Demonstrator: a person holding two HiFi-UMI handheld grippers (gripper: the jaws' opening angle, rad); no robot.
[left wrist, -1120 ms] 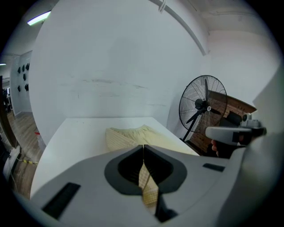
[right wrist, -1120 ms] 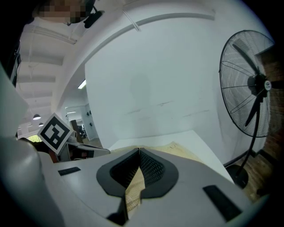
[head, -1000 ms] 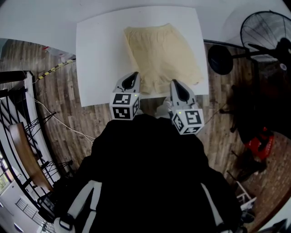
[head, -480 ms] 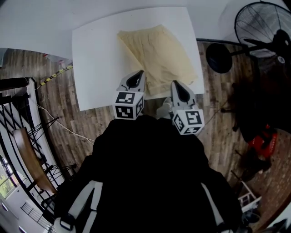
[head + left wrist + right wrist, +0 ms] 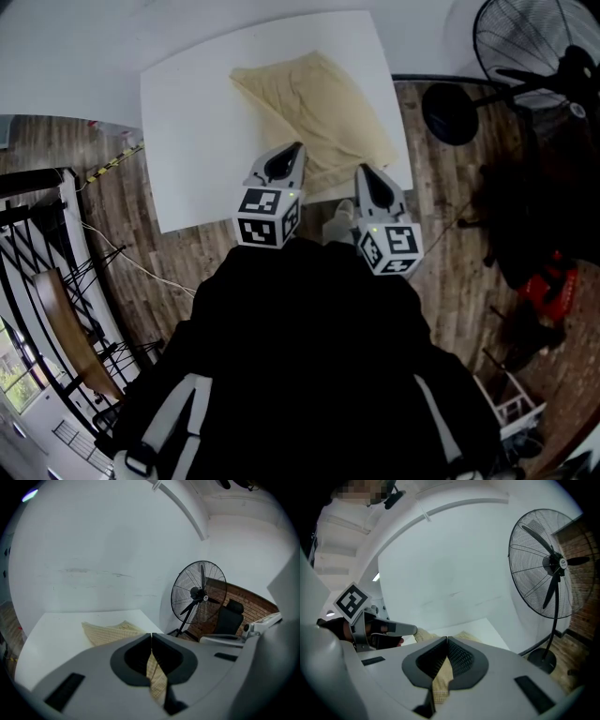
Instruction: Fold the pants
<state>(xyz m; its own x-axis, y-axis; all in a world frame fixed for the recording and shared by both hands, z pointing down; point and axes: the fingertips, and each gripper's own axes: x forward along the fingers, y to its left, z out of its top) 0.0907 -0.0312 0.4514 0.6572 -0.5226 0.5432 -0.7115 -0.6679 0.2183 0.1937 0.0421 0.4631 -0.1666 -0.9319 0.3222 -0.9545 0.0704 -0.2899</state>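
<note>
Moved since a second ago: both tools, carried forward over the near edge of the white rectangular table [image 5: 187,141], and the cloth drawn narrower.

Item: pale yellow woven pants [image 5: 314,103], lying ahead of both tools, long axis running away and slightly leftward.

Left hand-held gripper [image 5: 294,150]: clenched on the near hem.

Right hand-held gripper [image 5: 365,172]: clenched likewise.

Left sits farther in, seemingly leading the fold.

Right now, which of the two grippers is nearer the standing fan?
The right gripper, shut on the pants on the side toward the standing fan. The left gripper also pinches the pants, but on the side away from the fan.
</note>
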